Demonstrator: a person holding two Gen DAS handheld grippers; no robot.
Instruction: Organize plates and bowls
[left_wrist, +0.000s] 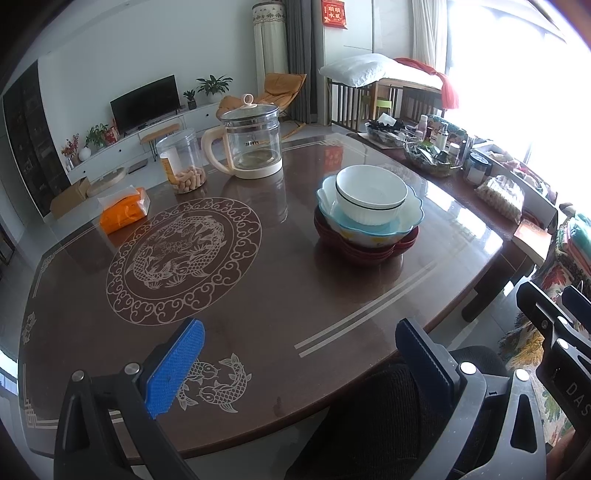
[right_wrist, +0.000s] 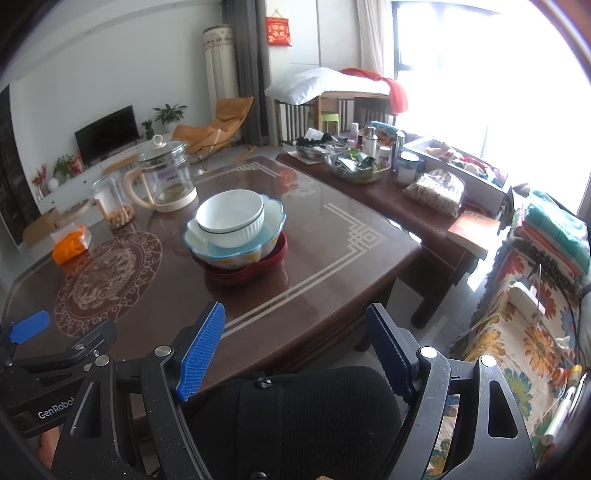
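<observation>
A white ribbed bowl (left_wrist: 371, 198) sits inside a light blue scalloped bowl (left_wrist: 410, 218), which rests on stacked dark red plates (left_wrist: 365, 251) on the brown table (left_wrist: 280, 295). The same stack shows in the right wrist view: white bowl (right_wrist: 231, 218), blue bowl (right_wrist: 275, 225), red plates (right_wrist: 245, 275). My left gripper (left_wrist: 301, 363) is open and empty, held over the table's near edge, well short of the stack. My right gripper (right_wrist: 295, 350) is open and empty, near the table's front edge. The left gripper also shows at the lower left of the right wrist view (right_wrist: 29, 328).
A glass kettle (left_wrist: 251, 144), a clear jar of snacks (left_wrist: 183, 166) and an orange tissue pack (left_wrist: 123, 212) stand at the table's far left. A cluttered side table (right_wrist: 406, 192) adjoins on the right. A black chair back (right_wrist: 295, 417) lies below the grippers.
</observation>
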